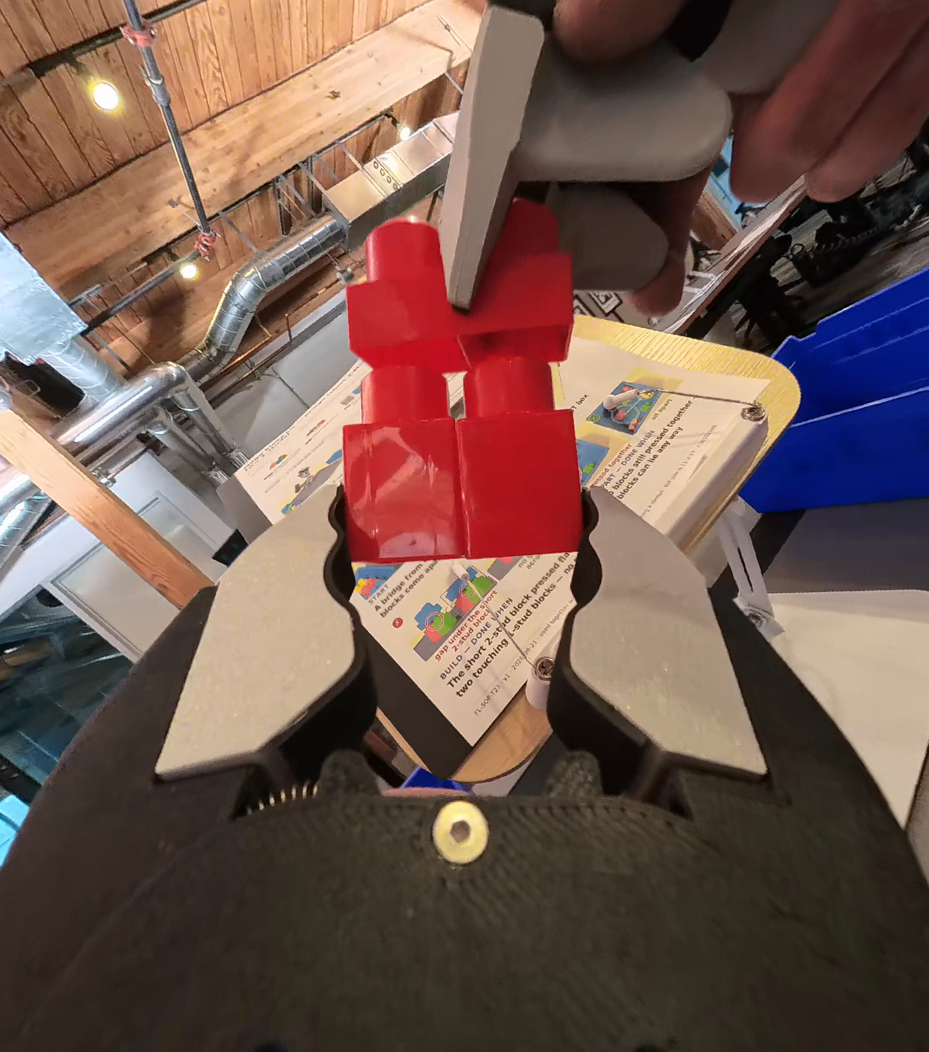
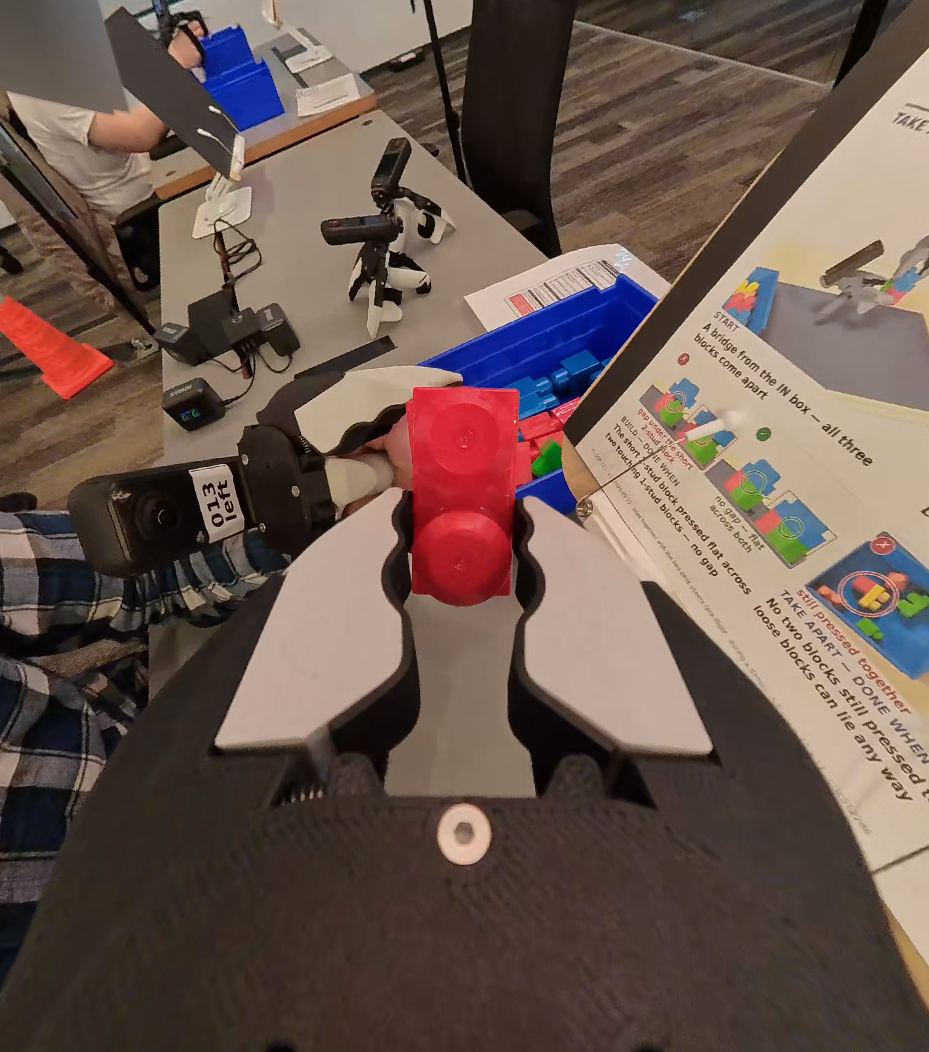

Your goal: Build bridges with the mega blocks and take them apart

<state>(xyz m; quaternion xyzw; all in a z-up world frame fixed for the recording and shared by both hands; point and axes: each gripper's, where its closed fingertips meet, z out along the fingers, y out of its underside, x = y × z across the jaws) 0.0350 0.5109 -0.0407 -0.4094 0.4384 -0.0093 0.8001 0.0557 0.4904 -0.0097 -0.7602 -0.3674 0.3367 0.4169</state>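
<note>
Left gripper: nearest the left camera; its two fingers are closed on a pair of single-stud red blocks held side by side, one dark pad against each outer wall, only the near part of the pair between the pads

Right gripper: nearest the right camera; clamped across the narrow width of a two-stud red block, pads pressed on its long sides at the near stud, far stud sticking out beyond the fingertips

Instruction board: large printed sheet on a wooden stand just behind the blocks; a swing of either tool could knock it

Blue bin: on the grey table below and beyond the grippers, holding loose blue, red and green blocks; anything dropped may fall in among them or bounce off the rim

Pair of single-stud red blocks: in the air, studs pointing at the upper block; only sideways squeeze keeps the two together, so a push from above could likely split them or tip one out

Two-stud red block: in the air just above the pair's studs, tilted, not seated; my guess is it sits skewed, so pressing now may jam one stud and leave a gap under the bridge

Seam between the pair: a thin line; if it widens, the studs may no longer match the sockets
</note>
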